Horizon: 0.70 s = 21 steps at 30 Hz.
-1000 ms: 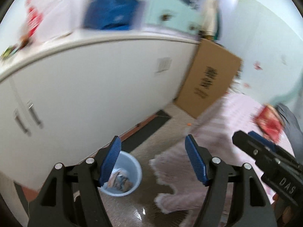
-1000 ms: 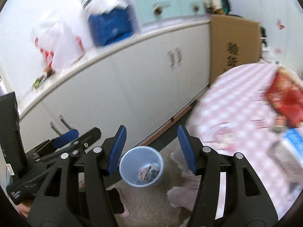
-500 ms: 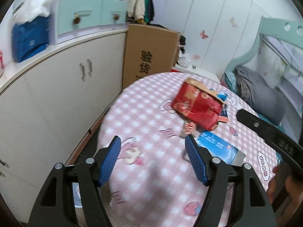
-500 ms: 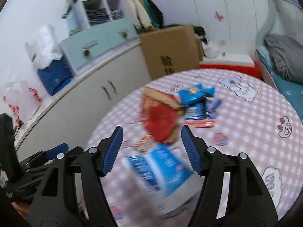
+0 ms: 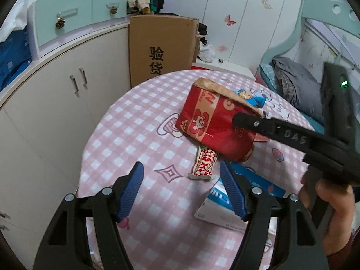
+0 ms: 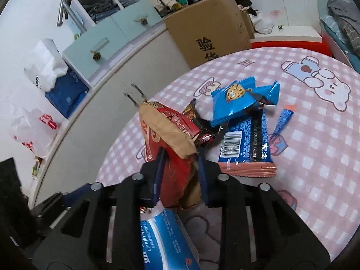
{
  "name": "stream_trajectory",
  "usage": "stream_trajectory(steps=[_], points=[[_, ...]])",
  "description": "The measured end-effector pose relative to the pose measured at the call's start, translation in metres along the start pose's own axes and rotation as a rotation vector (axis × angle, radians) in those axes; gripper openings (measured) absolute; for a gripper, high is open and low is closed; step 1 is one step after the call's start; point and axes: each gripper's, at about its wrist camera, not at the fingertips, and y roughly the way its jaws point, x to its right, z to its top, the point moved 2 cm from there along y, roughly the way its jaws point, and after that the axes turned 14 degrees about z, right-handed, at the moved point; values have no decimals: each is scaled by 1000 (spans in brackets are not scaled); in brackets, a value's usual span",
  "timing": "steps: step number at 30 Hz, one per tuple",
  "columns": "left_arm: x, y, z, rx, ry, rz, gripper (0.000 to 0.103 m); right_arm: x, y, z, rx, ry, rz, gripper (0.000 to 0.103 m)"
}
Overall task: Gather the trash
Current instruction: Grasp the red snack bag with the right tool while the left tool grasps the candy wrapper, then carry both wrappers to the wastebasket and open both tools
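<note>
1. Left wrist view: the left gripper (image 5: 180, 189) hangs wide and empty over the pink checked table (image 5: 126, 121). The red snack bag (image 5: 213, 123) lies ahead and right of it, and the right gripper's finger already reaches it from the right.
2. Right wrist view: the right gripper (image 6: 180, 175) is closing narrow, the red snack bag (image 6: 173, 157) between its jaws, long axis running away from the camera. The right hand is plainly the nearer.

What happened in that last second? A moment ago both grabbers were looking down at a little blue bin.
Both swung from the bin up to the pink checked table. The right gripper reached the red paper bag and is closing its jaws around it. The left gripper stayed open and empty; the wrappers still lie on the table.
</note>
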Motion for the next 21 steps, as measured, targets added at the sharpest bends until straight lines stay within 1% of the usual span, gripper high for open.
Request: stream_trajectory(steps=[3,4,7,8,10,11,12,13,14,16,18,21], points=[[10,9,2,-7,16,-11,69,-11,-18,0,72,-72,-38,18],[13,11,3,-9,23,-17,69,-15,-28,0,115,-96,-56,18],[26,19,6,-15,58,3,68,-21,-42,-1,170,-145,-99,18],[30,22,7,-19,74,15,68,-22,-44,-2,176,-158,-110,18],[36,31,9,-35,102,39,58,-25,-46,-2,187,-178,-119,18],[38,35,9,-52,106,38,55,-26,-44,-1,186,-183,-117,18],[39,41,9,-79,107,36,48,-27,-43,-1,183,-189,-116,18],[40,47,8,-106,109,33,44,-27,-43,-1,183,-192,-117,18],[41,47,7,-103,114,35,43,-27,-42,-2,180,-196,-120,18],[42,47,6,-89,130,24,14,-30,-41,-2,180,-209,-122,17],[36,46,8,-90,91,3,11,-35,-43,-3,191,-238,-127,17],[21,40,10,-51,37,22,9,-43,-46,-4,212,-257,-107,17]])
